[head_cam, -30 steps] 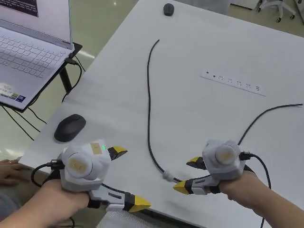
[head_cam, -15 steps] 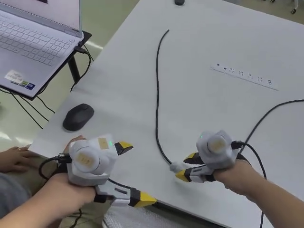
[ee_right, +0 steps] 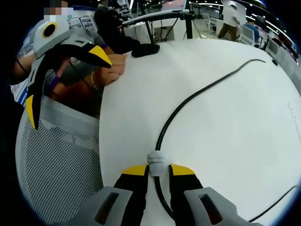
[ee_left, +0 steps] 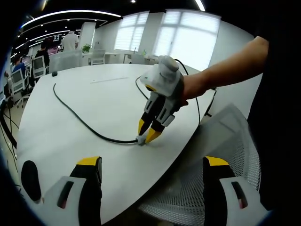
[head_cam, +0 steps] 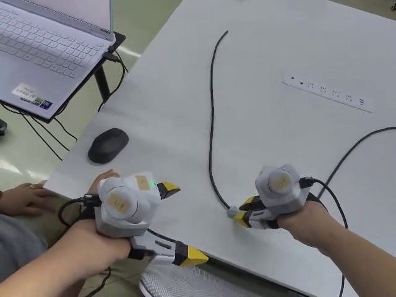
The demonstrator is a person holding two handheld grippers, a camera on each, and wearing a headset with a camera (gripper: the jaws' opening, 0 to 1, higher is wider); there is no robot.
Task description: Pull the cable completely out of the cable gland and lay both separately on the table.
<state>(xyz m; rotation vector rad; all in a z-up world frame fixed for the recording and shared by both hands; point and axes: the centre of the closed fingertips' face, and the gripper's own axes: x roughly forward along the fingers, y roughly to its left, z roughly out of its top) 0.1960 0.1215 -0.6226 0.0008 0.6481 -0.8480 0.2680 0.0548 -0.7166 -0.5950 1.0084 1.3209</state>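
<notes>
My right gripper (ee_right: pixel 157 170) pinches its fingers narrow on the small white cable gland (ee_right: pixel 156 162) at the near edge of the worktop (ee_right: pixel 225 117), left gripper (ee_left: pixel 153 162) fingers wide and empty, so I'd grab the limp black cable (ee_right: pixel 188 106) just beside that light, slick gland

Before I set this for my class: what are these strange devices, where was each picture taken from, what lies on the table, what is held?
These are handheld two-jaw grippers, worked by a person. One picture comes from a headset camera looking down; the two round ones from cameras riding on each gripper. On the white table lie a black cable, a mouse and a power strip. The right gripper pinches the pale cable gland on the cable; the left gripper is open, holding nothing.
</notes>
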